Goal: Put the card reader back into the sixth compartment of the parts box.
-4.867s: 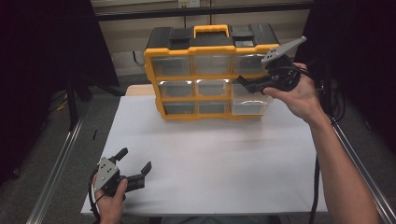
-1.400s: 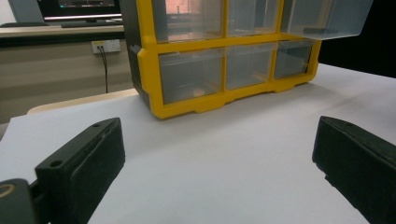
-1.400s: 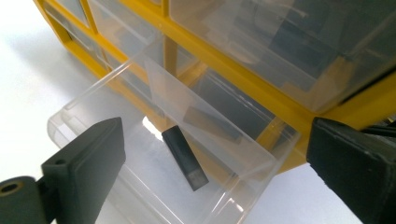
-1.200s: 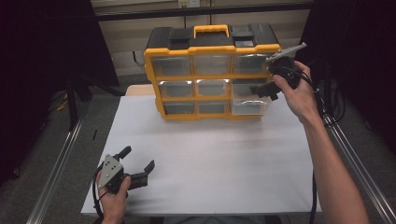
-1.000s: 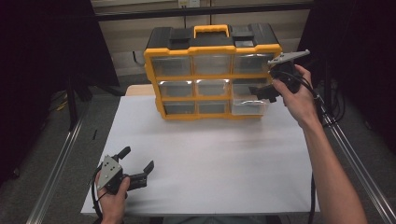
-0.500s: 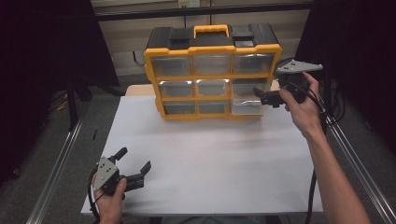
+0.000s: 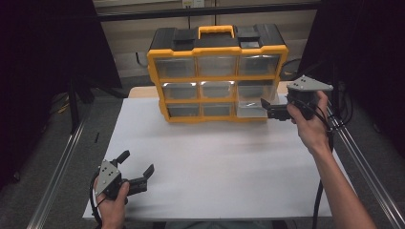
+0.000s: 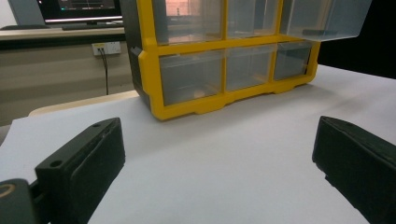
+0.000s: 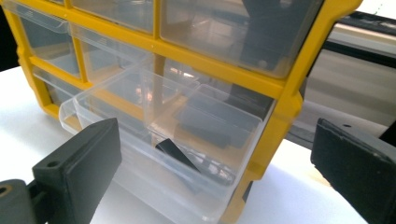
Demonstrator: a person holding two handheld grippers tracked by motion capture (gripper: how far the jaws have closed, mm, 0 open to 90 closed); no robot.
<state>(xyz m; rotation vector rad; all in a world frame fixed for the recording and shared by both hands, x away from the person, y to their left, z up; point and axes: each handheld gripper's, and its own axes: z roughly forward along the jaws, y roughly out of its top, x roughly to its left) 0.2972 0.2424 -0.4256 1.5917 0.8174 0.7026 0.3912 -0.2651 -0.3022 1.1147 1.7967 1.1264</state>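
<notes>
Broadly, by size:
Table (image 7: 224,162): covered in a white sheet, with the organizer standing at its far edge.
Organizer (image 7: 217,71): yellow frame, black top and handle, three rows of three clear drawers; it stands upright facing the person.
Open drawer (image 7: 250,109): the middle-row drawer at the right end of the organizer is pulled out toward the person; the other drawers sit flush.
Drawer, seen from the right gripper view (image 9: 159,140): clear plastic with dividers, and a dark flat piece (image 9: 175,151) lies inside on its floor.
Right gripper (image 7: 274,109): held up at the table's right side, just in front of the pulled-out drawer, jaws spread wide and holding nothing.
Left gripper (image 7: 138,171): low over the sheet at the near left corner, well apart from the organizer, jaws apart and empty.
</notes>
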